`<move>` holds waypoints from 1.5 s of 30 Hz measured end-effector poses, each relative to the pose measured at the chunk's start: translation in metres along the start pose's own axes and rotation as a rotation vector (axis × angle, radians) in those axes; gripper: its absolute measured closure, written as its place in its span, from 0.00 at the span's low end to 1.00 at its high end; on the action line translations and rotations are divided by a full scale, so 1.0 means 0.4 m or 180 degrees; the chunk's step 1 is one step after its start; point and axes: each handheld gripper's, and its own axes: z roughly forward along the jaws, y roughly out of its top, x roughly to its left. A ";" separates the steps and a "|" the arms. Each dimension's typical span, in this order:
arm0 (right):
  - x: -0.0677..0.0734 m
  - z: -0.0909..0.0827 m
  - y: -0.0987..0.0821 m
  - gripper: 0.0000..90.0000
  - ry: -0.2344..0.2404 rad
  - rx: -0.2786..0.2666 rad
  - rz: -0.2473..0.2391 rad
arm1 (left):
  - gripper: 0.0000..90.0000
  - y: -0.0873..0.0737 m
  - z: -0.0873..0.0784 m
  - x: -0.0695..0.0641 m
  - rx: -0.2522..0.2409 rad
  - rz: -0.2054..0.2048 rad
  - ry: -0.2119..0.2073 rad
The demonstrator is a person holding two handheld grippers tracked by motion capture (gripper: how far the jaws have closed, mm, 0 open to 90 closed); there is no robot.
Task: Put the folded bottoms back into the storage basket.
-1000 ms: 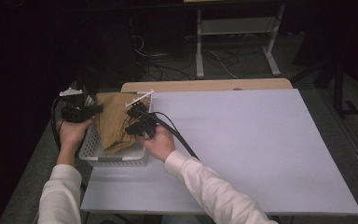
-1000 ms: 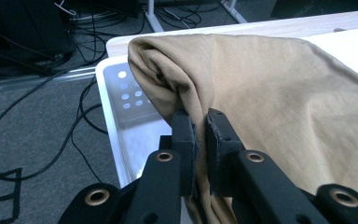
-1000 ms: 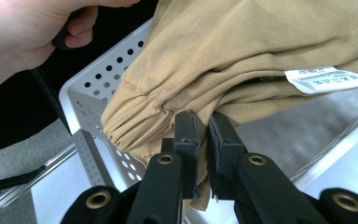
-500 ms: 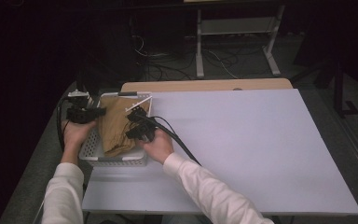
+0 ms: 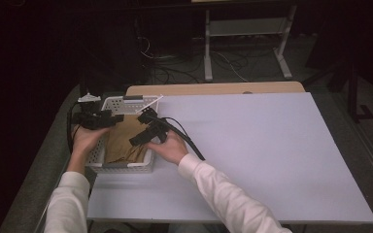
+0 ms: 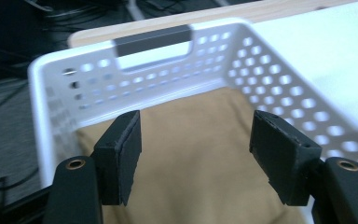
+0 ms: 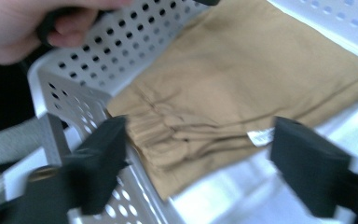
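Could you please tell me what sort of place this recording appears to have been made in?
Probably a lab or workshop rigged for recording: a plain white table in a dark room, loose cables on the floor, and a bare metal stand behind.

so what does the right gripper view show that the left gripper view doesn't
Right gripper view alone: the white label on the folded tan garment's edge, its gathered waistband hem, and the other hand at the basket rim. Left gripper view alone: the basket's grey-lined handle slot and the wooden board behind it. Both: the tan garment lying in the white perforated basket, framed by open black jaws that have just been opening, nothing pressed between them.
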 end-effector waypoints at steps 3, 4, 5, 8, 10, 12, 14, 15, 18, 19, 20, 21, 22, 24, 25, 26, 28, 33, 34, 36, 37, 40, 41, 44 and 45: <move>-0.006 -0.015 -0.002 0.06 -0.0027 -0.0006 -0.0034 | 0.29 0.005 0.002 -0.010 0.0001 -0.0010 -0.0033; -0.008 -0.020 -0.002 0.01 -0.0024 0.0003 -0.0030 | 0.25 0.008 0.003 -0.014 -0.0003 -0.0021 -0.0046; -0.011 -0.025 -0.003 0.00 -0.0023 0.0005 -0.0040 | 0.21 0.010 0.004 -0.018 -0.0009 -0.0031 -0.0064; -0.020 -0.039 -0.007 0.00 0.0006 0.0004 -0.0053 | 0.11 0.017 0.009 -0.032 0.0013 -0.0027 -0.0066; -0.026 -0.047 -0.011 0.00 -0.0006 0.0018 -0.0082 | 0.03 0.020 0.015 -0.040 0.0054 -0.0047 -0.0124; -0.033 -0.055 -0.015 0.00 -0.0048 0.0069 -0.0116 | 0.01 0.022 0.017 -0.049 0.0053 -0.0022 -0.0118; -0.040 -0.064 -0.019 0.00 -0.0060 0.0097 -0.0119 | 0.00 0.024 0.015 -0.056 0.0028 -0.0011 -0.0122; -0.044 -0.069 -0.021 0.00 -0.0055 0.0093 -0.0122 | 0.00 0.024 0.015 -0.059 0.0006 -0.0009 -0.0126; -0.056 -0.087 -0.027 0.00 -0.0052 0.0064 -0.0116 | 0.00 0.024 0.010 -0.065 -0.0012 0.0009 -0.0117; -0.061 -0.093 -0.029 0.00 -0.0052 0.0058 -0.0122 | 0.00 0.024 0.008 -0.066 -0.0028 0.0001 -0.0115; -0.065 -0.099 -0.030 0.00 -0.0049 0.0047 -0.0125 | 0.00 0.025 0.005 -0.067 -0.0032 0.0002 -0.0117; -0.068 -0.106 -0.032 0.00 -0.0055 0.0042 -0.0124 | 0.00 0.025 0.004 -0.069 -0.0052 0.0007 -0.0112; -0.071 -0.113 -0.034 0.00 -0.0058 0.0034 -0.0138 | 0.00 0.025 0.001 -0.070 -0.0055 0.0010 -0.0106; -0.076 -0.126 -0.039 0.00 -0.0071 0.0008 -0.0168 | 0.00 0.025 -0.003 -0.075 -0.0083 0.0015 -0.0122; -0.080 -0.132 -0.042 0.00 -0.0074 -0.0008 -0.0177 | 0.00 0.025 -0.005 -0.078 -0.0096 0.0023 -0.0130; -0.083 -0.139 -0.045 0.00 -0.0081 -0.0019 -0.0179 | 0.00 0.025 -0.007 -0.081 -0.0109 0.0025 -0.0139; -0.091 -0.151 -0.051 0.00 -0.0086 -0.0026 -0.0181 | 0.00 0.025 -0.010 -0.087 -0.0126 0.0047 -0.0124; -0.112 -0.177 -0.067 0.00 -0.0119 -0.0056 -0.0186 | 0.00 0.027 -0.020 -0.097 -0.0187 0.0066 -0.0100; -0.115 -0.183 -0.070 0.00 -0.0126 -0.0061 -0.0177 | 0.00 0.027 -0.022 -0.099 -0.0202 0.0069 -0.0091; -0.121 -0.192 -0.075 0.00 -0.0136 -0.0059 -0.0190 | 0.00 0.027 -0.024 -0.103 -0.0211 0.0062 -0.0098; -0.125 -0.197 -0.079 0.00 -0.0139 -0.0060 -0.0199 | 0.00 0.026 -0.025 -0.106 -0.0211 0.0058 -0.0103; -0.132 -0.211 -0.089 0.00 -0.0144 -0.0073 -0.0183 | 0.00 0.024 -0.029 -0.116 -0.0239 0.0076 -0.0096; -0.135 -0.217 -0.092 0.00 -0.0146 -0.0077 -0.0186 | 0.00 0.023 -0.030 -0.119 -0.0247 0.0086 -0.0100; -0.144 -0.231 -0.103 0.00 -0.0156 -0.0092 -0.0184 | 0.00 0.021 -0.034 -0.130 -0.0275 0.0094 -0.0110; -0.147 -0.236 -0.106 0.00 -0.0162 -0.0102 -0.0176 | 0.00 0.020 -0.036 -0.133 -0.0286 0.0097 -0.0109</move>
